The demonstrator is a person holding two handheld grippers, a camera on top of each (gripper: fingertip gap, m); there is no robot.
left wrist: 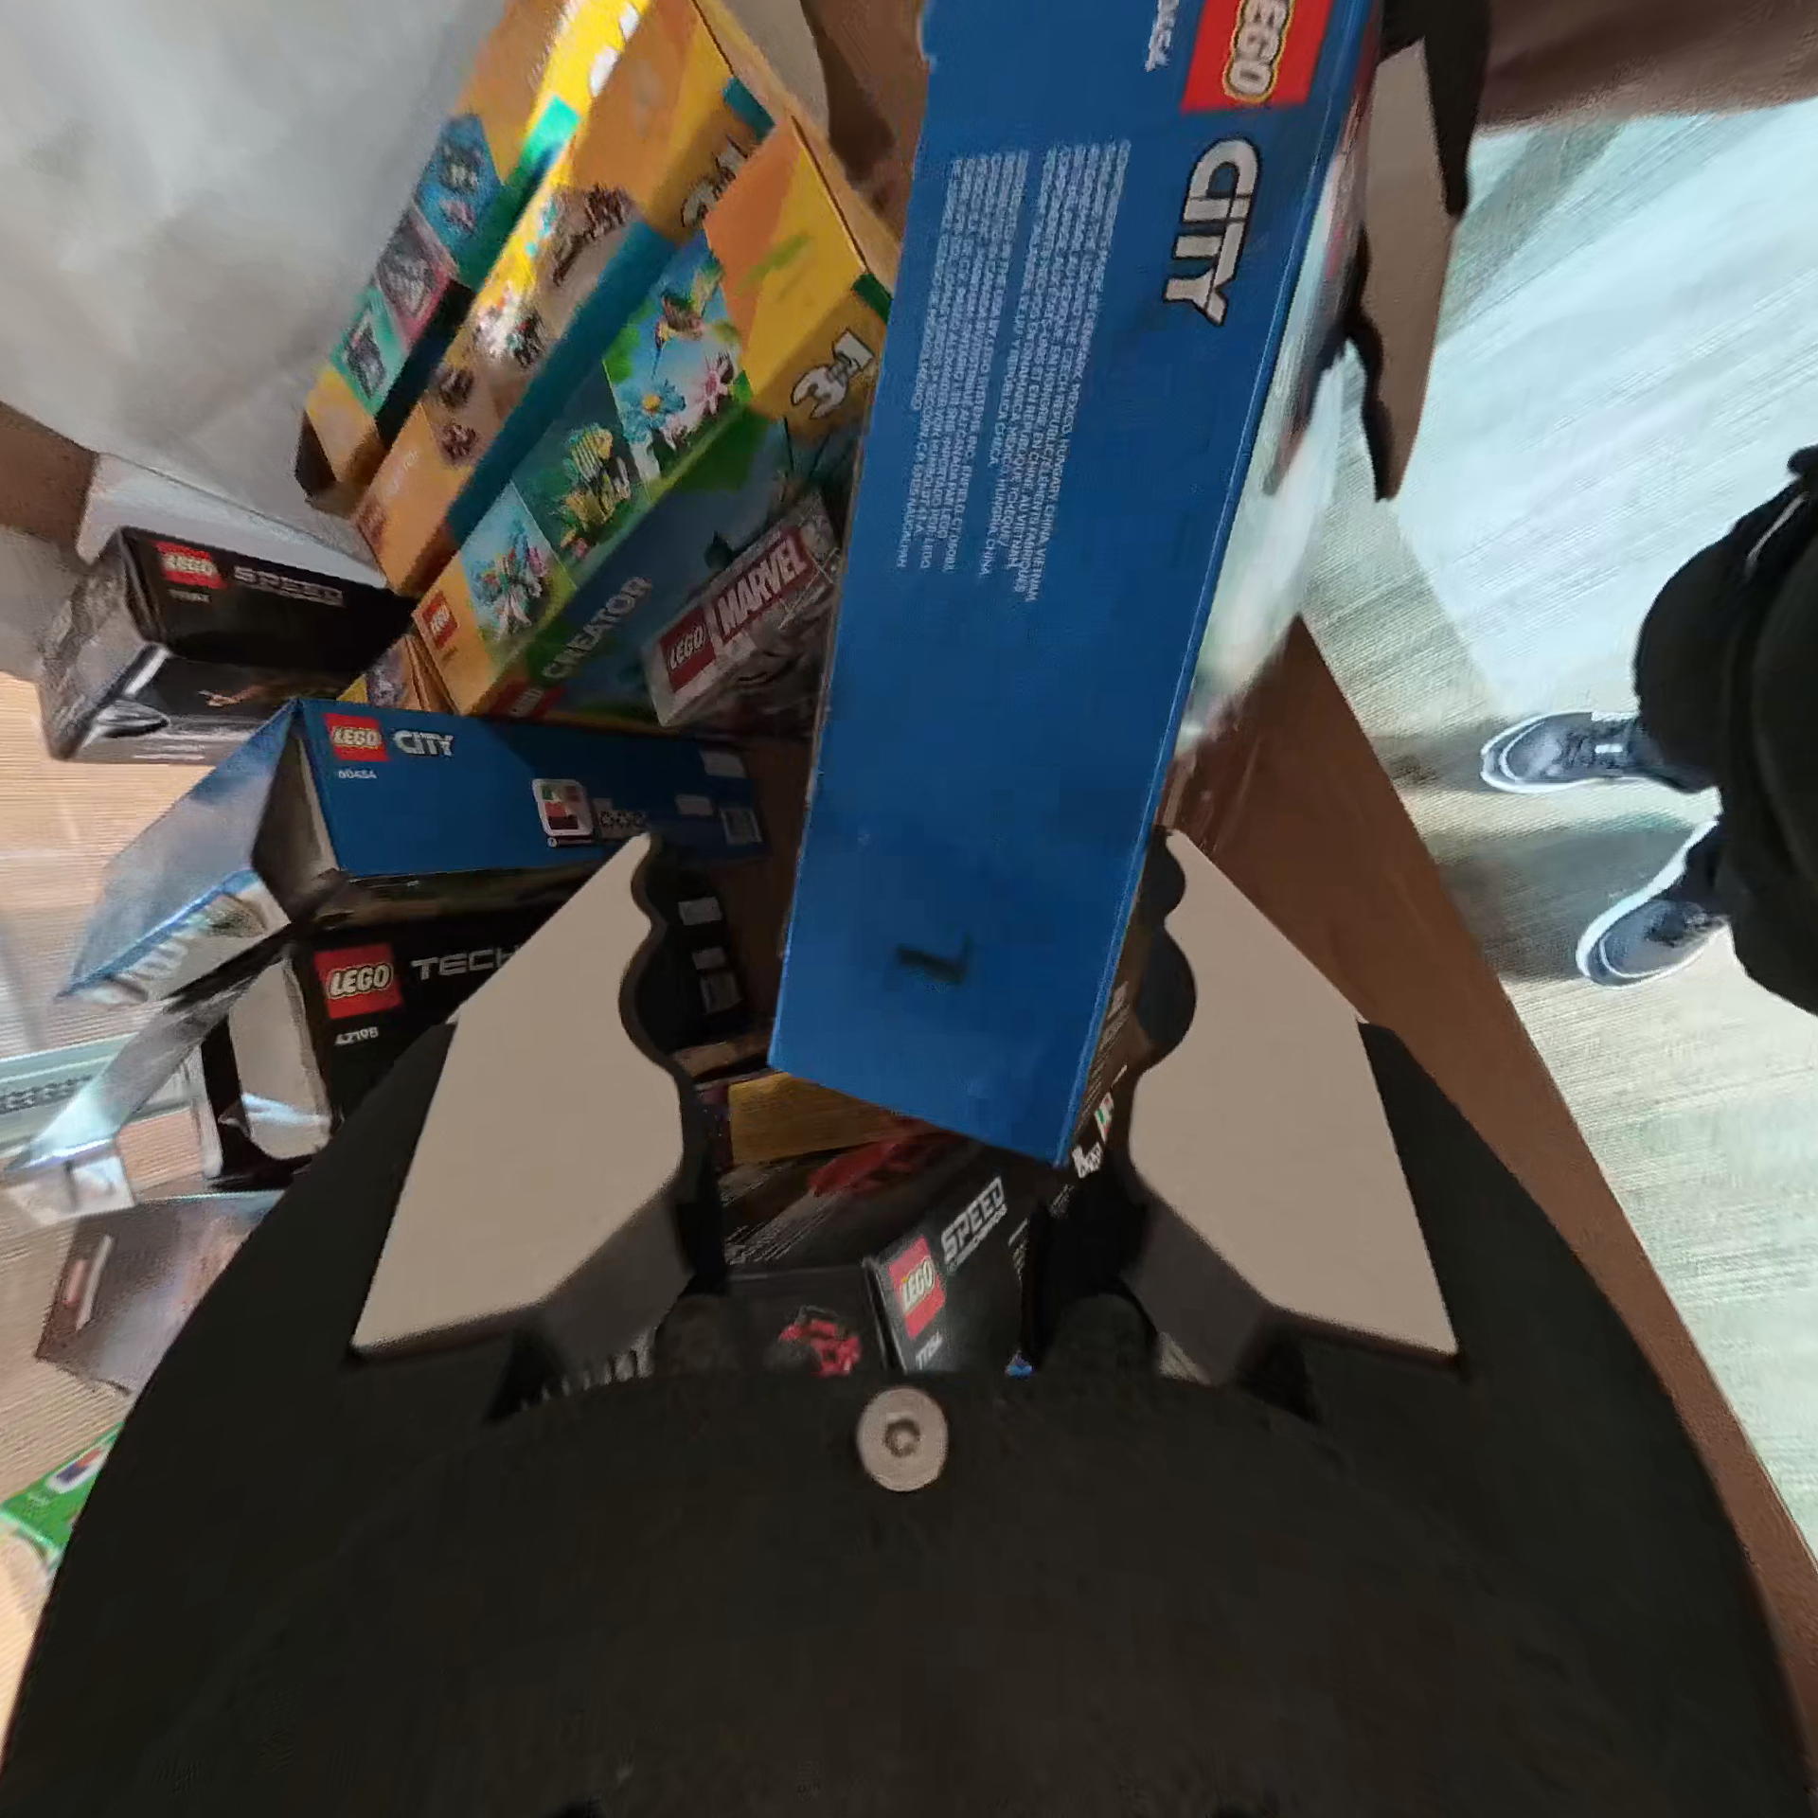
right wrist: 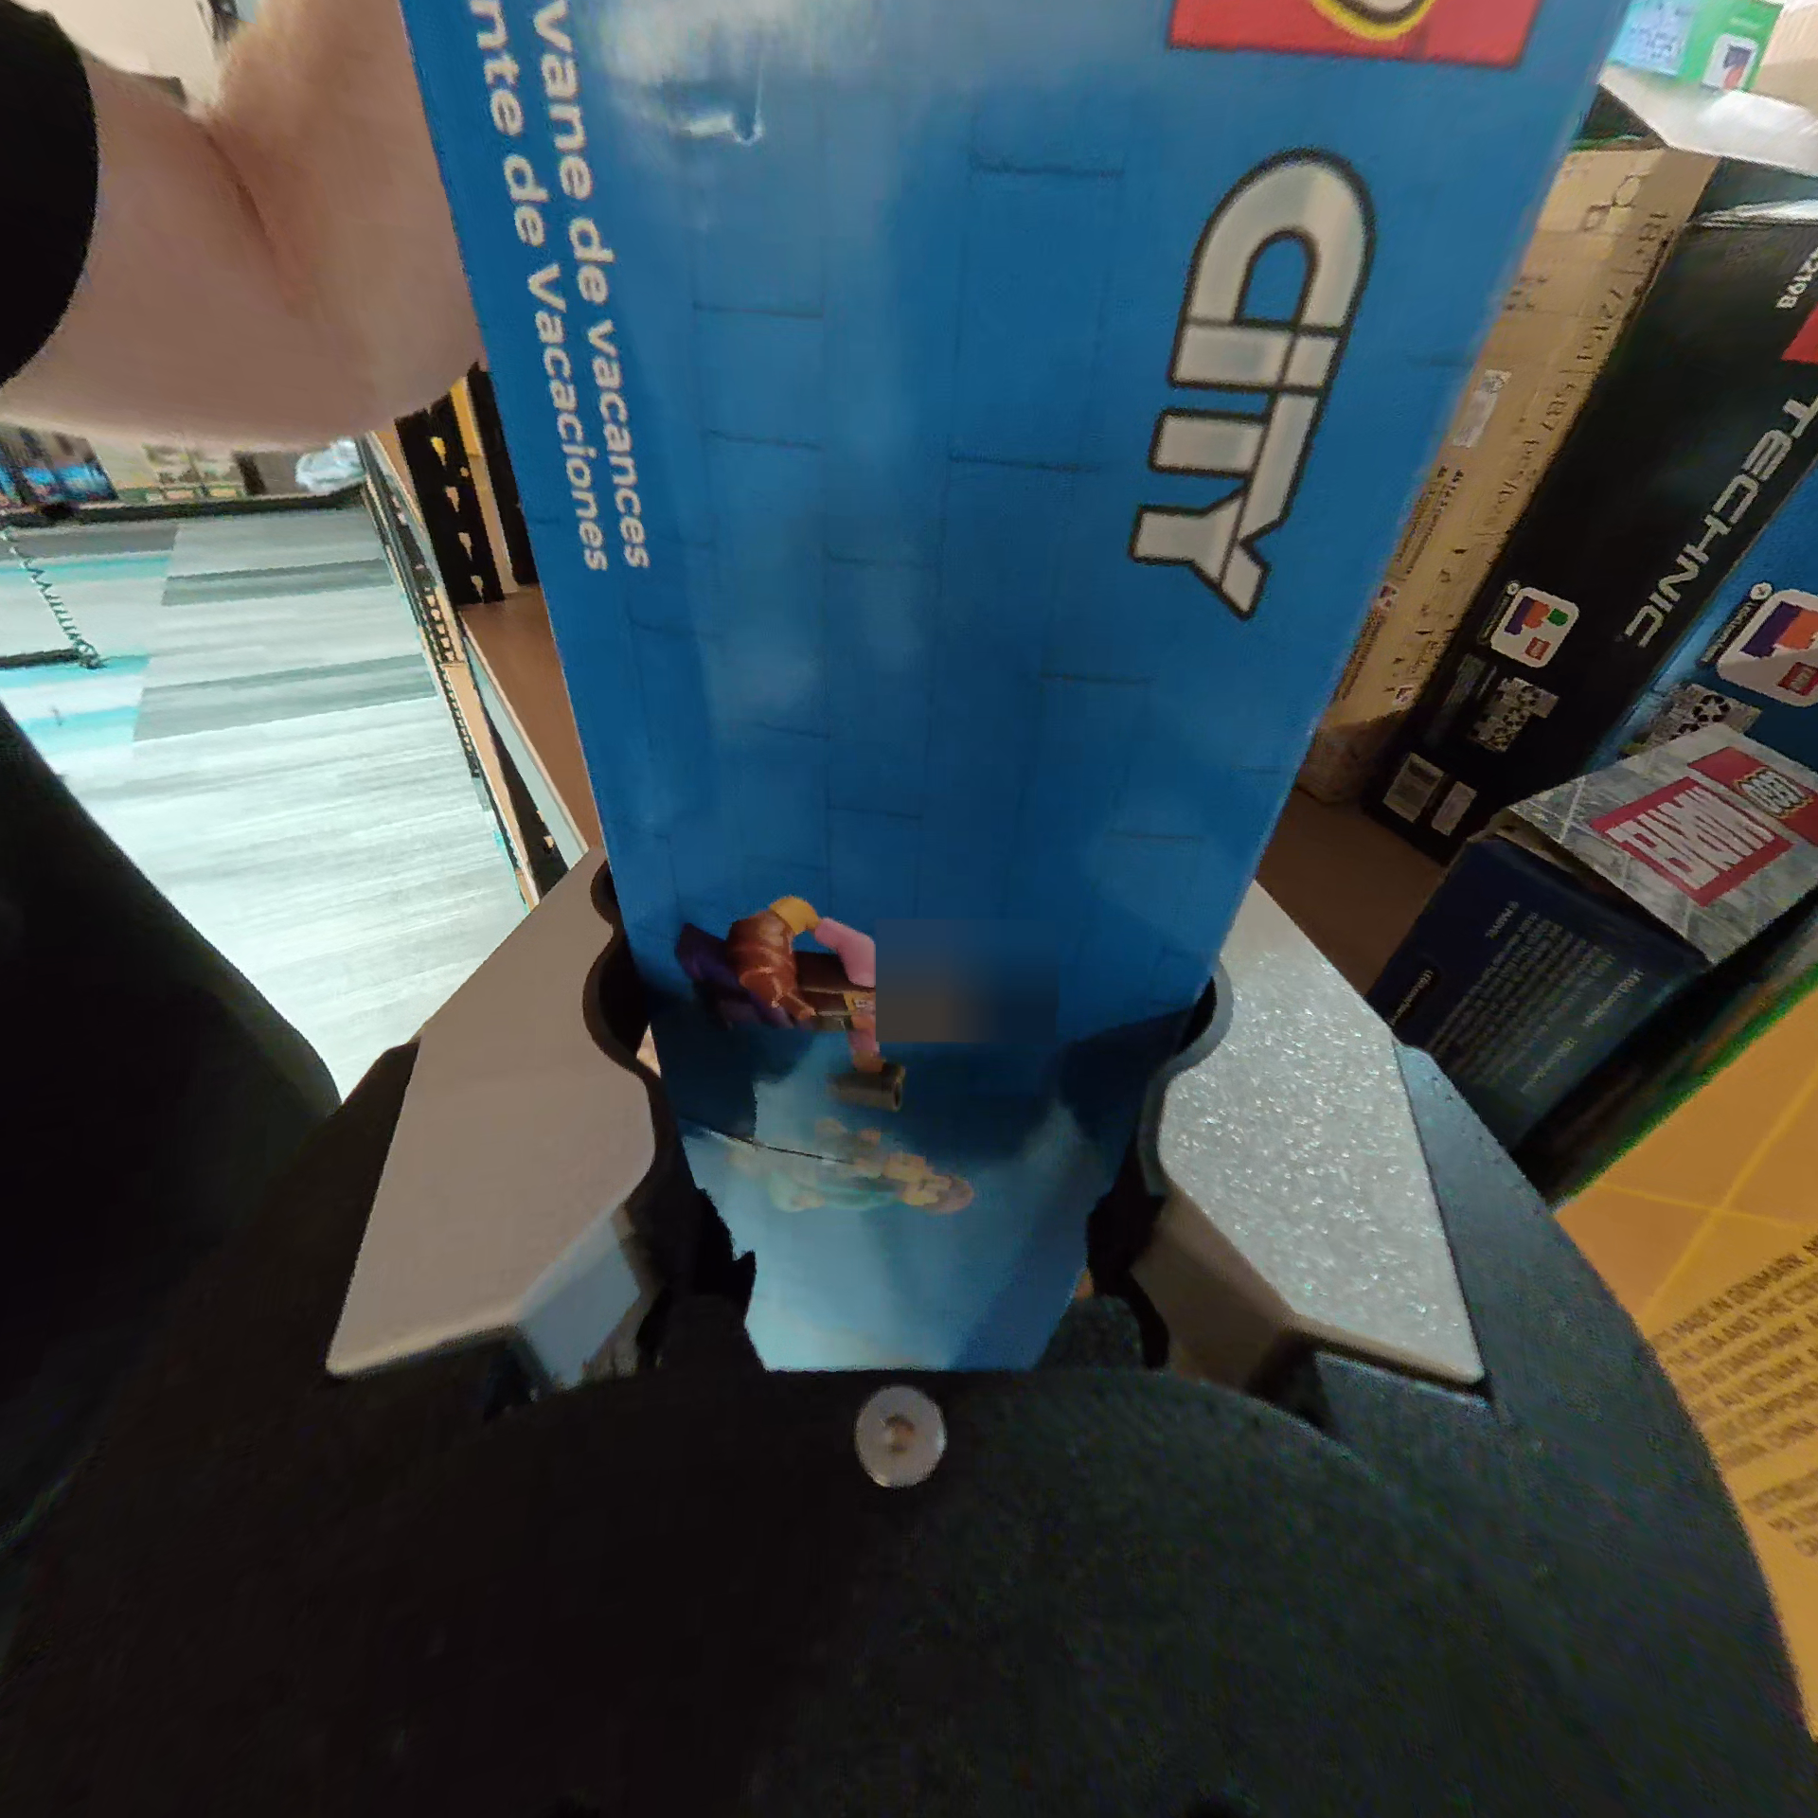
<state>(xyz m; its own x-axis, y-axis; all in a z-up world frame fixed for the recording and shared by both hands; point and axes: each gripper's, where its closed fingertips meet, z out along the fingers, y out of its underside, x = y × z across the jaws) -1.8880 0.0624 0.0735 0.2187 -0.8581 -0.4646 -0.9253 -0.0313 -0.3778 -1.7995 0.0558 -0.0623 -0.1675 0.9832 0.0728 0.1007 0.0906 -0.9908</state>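
1. the right tongs point(right wrist: 910, 994) hold a long blue toy-brick box point(right wrist: 944, 610) by one end; the box fills the span between the two grey pads point(right wrist: 521, 1112) and both press its narrow edges, the jaws set wide.
2. in the left wrist view the same blue box point(left wrist: 1033, 610) runs from lower centre to the top of the frame, tilted, above a brown carton point(left wrist: 1377, 885) full of other boxed sets.
3. the left tongs point(left wrist: 910, 944) stand wide around the box's lower end; the right-hand pad point(left wrist: 1249, 1082) lies at its edge, while a clear gap shows beside the left-hand pad point(left wrist: 551, 1062), so no grip here.
4. handling, as a judgement: thin printed cardboard, stiff along its length but easily dented at edges and corners; glossy faces probably slip; its length gives leverage, so an end hold will let it swing.
5. best hold: across the narrow edges, nearer the middle, with moderate squeeze.
6. below lie a black boxed set point(left wrist: 944, 1279) and a smaller blue box point(left wrist: 512, 787).
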